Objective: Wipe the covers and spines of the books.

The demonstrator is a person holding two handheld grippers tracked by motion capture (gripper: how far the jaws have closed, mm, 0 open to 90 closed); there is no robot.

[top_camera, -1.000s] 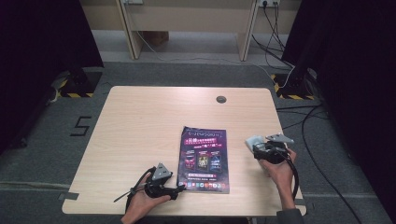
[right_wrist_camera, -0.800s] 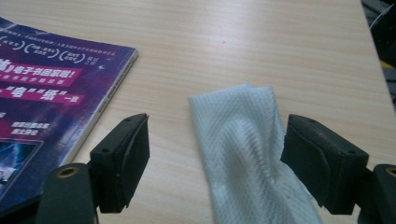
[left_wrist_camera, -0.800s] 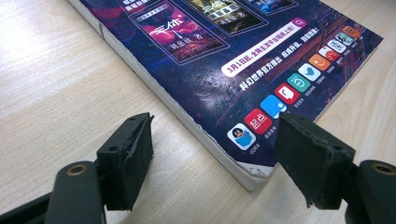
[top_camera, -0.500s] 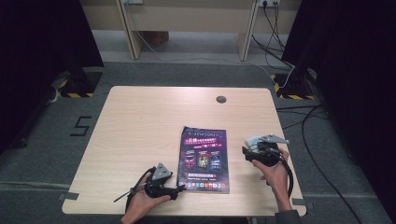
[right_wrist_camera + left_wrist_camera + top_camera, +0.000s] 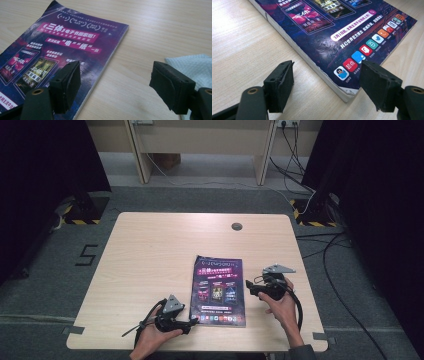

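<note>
A thin magazine [image 5: 217, 290] with a dark purple cover lies flat on the wooden table [image 5: 150, 250], near the front. My left gripper [image 5: 194, 323] rests on the table at the magazine's near left corner. In the left gripper view that gripper [image 5: 327, 87] is open, and the corner of the magazine [image 5: 332, 32] lies between the jaws. My right gripper [image 5: 249, 287] is at the magazine's right edge. In the right gripper view it [image 5: 115, 85] stands open over the bare table beside the magazine [image 5: 62, 47], holding nothing.
A white paper towel [image 5: 195, 65] lies on the table just right of the right gripper's jaw. A round cable hole [image 5: 236, 226] sits near the table's far edge. Cables [image 5: 325, 250] run over the floor to the right.
My right gripper has moved left, up to the magazine's right edge. The left gripper and the magazine have stayed where they were.
</note>
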